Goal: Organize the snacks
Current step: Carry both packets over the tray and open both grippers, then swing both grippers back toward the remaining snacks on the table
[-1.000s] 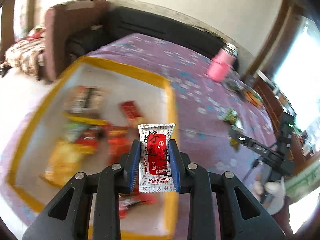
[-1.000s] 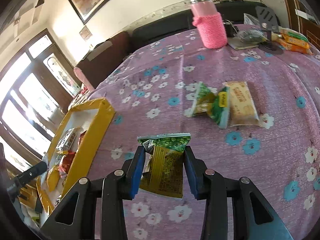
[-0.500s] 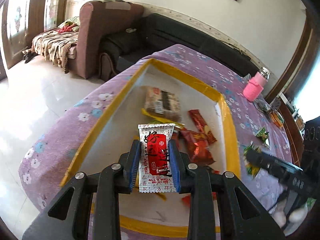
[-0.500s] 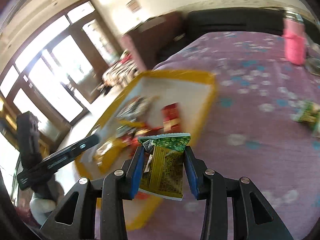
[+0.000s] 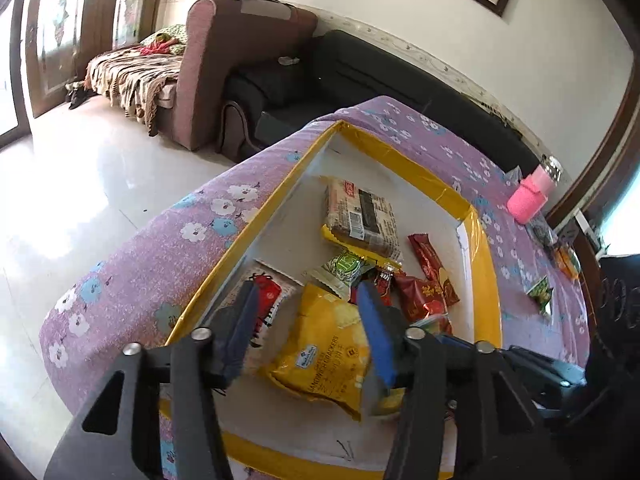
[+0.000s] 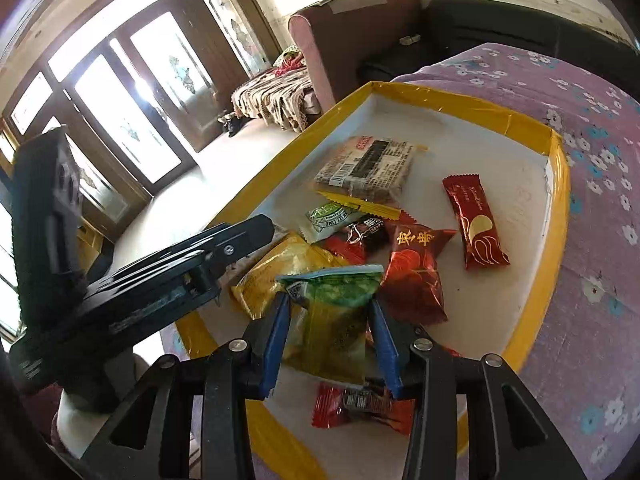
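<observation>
Gripping crinkly green foil packet.

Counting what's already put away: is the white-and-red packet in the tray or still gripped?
In the tray. The packet lies on the tray floor behind the left finger of the left gripper, whose jaws are opening with no pad on it.

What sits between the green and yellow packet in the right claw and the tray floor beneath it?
No bare floor shows there. The right claw, jaws opening, holds the green-and-yellow foil snack packet above the yellow-rimmed white tray. A yellow cracker bag and red wrappers lie below, so it would land on them.
</observation>
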{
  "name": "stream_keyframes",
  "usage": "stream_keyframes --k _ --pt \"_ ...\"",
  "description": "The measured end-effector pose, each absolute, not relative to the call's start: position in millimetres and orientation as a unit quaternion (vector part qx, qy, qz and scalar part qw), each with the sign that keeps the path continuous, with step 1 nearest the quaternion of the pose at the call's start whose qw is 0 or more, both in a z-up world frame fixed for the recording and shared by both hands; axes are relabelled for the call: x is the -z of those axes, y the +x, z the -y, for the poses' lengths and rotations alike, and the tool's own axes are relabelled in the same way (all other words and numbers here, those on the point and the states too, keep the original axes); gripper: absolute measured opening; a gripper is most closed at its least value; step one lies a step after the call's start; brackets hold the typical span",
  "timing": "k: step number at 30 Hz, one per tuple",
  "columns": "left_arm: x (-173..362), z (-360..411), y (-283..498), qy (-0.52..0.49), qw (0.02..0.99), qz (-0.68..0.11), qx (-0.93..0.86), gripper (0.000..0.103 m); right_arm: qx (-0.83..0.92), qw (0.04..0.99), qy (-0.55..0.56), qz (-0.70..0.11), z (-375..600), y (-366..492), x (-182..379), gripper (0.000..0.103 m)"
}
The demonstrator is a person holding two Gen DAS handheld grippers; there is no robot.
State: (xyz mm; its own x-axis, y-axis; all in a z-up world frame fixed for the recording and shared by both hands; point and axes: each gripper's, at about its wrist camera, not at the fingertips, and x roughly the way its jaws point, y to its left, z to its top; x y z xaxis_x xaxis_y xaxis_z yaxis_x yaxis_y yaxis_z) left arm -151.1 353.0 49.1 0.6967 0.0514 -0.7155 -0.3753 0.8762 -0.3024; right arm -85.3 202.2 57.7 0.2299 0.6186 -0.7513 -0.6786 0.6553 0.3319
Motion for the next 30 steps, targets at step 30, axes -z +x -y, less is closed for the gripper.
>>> stream_keyframes --k 30 --pt "-91 -189 -161 -0.044 0.931 -0.361 0.034 0.082 -0.128 0.903 0.136 -0.388 135 -10 -88 0.057"
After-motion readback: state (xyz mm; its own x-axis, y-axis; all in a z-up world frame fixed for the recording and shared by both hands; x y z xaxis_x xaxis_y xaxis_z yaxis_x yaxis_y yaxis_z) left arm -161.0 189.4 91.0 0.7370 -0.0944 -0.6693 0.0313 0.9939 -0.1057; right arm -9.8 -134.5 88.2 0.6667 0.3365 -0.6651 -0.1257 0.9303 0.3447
